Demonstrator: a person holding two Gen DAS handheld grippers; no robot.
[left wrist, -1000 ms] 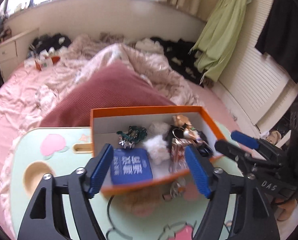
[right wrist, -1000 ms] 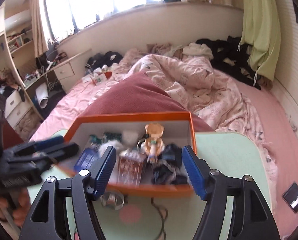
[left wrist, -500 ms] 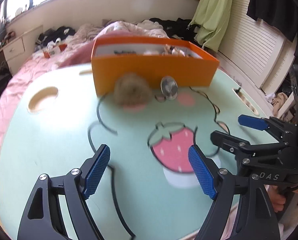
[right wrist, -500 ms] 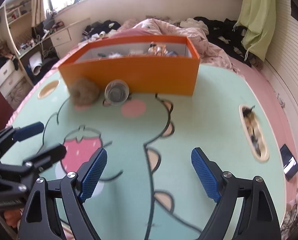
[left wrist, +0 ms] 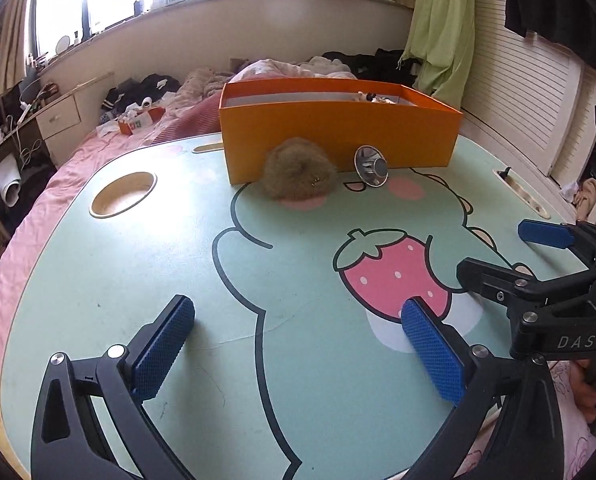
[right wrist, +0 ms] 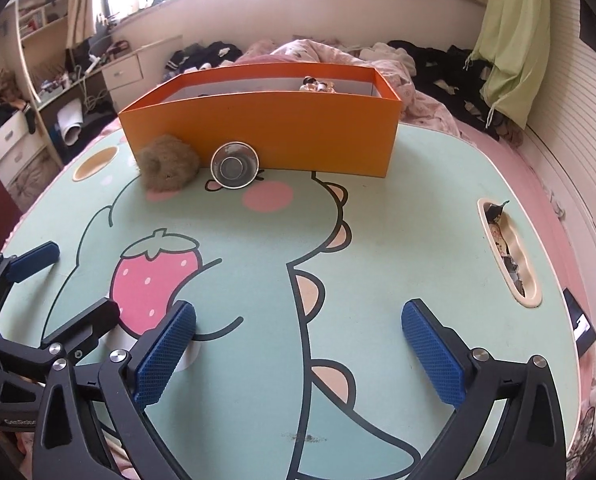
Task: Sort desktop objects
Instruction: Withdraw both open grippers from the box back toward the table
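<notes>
Both grippers have pulled back from over the orange box (right wrist: pixel 258 136) to the near table edge; left gripper (left wrist: pixel 298 344) and right gripper (right wrist: pixel 298 344) are released, holding nothing. The brown fluffy ball (right wrist: pixel 168 164) and the small round metal piece (right wrist: pixel 234 165) lie against the box front, I think next to sort

The right gripper (right wrist: pixel 298 354) hangs low over the table (right wrist: pixel 398 240), its jaws wide apart and empty. The left gripper (right wrist: pixel 64 284) shows at the left edge, also spread. At the far side stands the box (right wrist: pixel 266 132), with the pompom (right wrist: pixel 168 163) and the round metal piece (right wrist: pixel 234 165) touching its front wall.
</notes>
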